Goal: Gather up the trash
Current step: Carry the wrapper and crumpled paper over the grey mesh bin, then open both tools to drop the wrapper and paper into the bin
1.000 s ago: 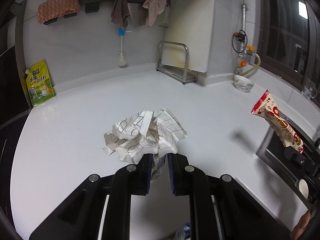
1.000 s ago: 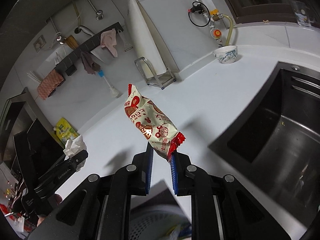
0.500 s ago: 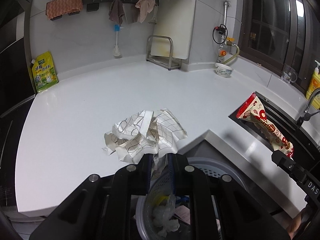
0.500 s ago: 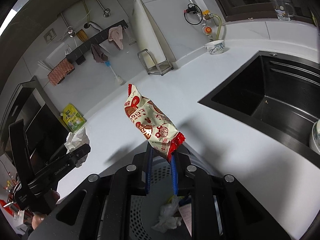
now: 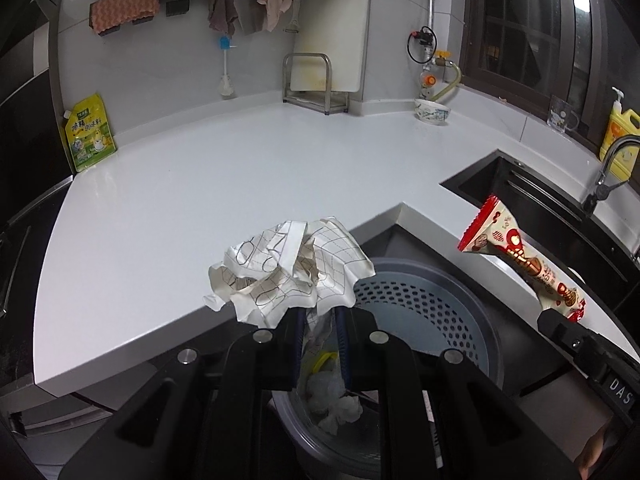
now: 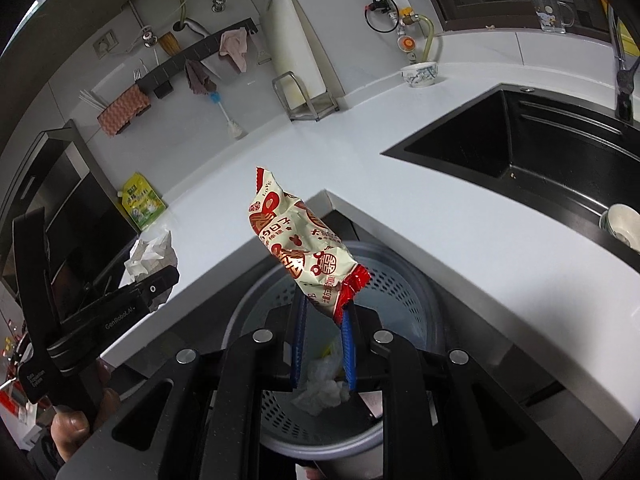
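- Left wrist view looks down past the white table (image 5: 200,200) to the grey perforated trash bin (image 5: 420,300) on the floor at 6 o'clock, below the table's inner corner; tissue and scraps already lie in it.
- Crumpled grid-printed paper (image 5: 288,272) sits at the centre of that view, pinched at its lower edge by the left gripper (image 5: 320,320), whose fingers (image 5: 298,332) are closed to a narrow gap on it. It seems to hang over the bin's 9 o'clock rim rather than its middle, so I would carry it toward 3 o'clock before letting go.
- Snack wrapper (image 6: 304,252) hangs tilted in the right wrist view, its red crimped end clamped between the nearly closed fingers of the right gripper (image 6: 322,320), with the bin's mouth directly beneath.
- Both pieces are light and may drift or cling to the blue pads, so lowering closer to the bin mouth and opening fully looks wise.
- Releasing the wrapper first seems sensible; it is already centred.
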### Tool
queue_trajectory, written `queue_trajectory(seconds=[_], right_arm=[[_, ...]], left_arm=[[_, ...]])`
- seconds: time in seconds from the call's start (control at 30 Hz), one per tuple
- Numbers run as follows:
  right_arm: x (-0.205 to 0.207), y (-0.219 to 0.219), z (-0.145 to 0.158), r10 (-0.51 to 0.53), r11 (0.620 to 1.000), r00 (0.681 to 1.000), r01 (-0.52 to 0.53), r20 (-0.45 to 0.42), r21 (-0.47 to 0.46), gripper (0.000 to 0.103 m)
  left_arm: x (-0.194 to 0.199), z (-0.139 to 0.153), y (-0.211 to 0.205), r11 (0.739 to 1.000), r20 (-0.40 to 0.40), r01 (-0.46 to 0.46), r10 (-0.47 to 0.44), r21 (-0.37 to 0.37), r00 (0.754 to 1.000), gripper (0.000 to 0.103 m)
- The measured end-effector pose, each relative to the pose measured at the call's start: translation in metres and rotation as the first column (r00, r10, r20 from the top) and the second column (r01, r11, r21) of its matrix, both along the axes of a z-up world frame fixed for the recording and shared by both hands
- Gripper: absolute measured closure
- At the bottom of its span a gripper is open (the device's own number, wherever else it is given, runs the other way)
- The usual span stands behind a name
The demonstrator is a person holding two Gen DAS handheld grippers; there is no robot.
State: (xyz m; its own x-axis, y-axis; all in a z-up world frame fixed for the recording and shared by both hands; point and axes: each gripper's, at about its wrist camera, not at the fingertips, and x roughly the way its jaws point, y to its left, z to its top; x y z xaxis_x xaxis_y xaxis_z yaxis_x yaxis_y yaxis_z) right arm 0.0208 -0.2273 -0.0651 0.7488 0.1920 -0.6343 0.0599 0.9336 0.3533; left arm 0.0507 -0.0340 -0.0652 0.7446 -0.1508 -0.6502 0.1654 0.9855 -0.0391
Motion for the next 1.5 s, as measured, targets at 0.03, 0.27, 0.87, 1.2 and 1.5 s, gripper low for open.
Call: queue_trajectory(seconds=[0.03,0.27,0.87,1.2,1.5], right_arm=[[-0.001,0.001,-0.002,-0.002,1.0,1.0,0.002,-0.01,-0.009,0.087],[-0.001,0.008,-0.022,-0.01,1.0,0.996,0.008,-0.09,-0.02,0.087],[0.012,0.008,-0.052,-0.014,1.0,0.984,0.01,-0.18,-0.022,0.087],[0.015,0.01,-0.051,-0.019,0.999,0.985,0.013,-0.172,-0.036,0.067],[0.009,0.01,-0.046,-0.025,0.999,0.988,0.02,-0.151,-0.032,0.054]], left_arm=[[-0.001,-0.002,-0.001,1.0,-0.005,0.003,-0.003,0.003,1.0,0.088],[-0.001,-0.019,-0.012,0.999,-0.046,0.018,-0.016,0.034,0.999,0.088],[0.006,-0.034,-0.022,0.997,-0.08,0.017,-0.011,0.07,0.997,0.085],[0.007,-0.036,-0.016,0.999,-0.096,0.002,0.003,0.051,0.995,0.06],[0.005,-0.033,-0.009,0.999,-0.084,-0.025,0.029,0.041,0.996,0.034]])
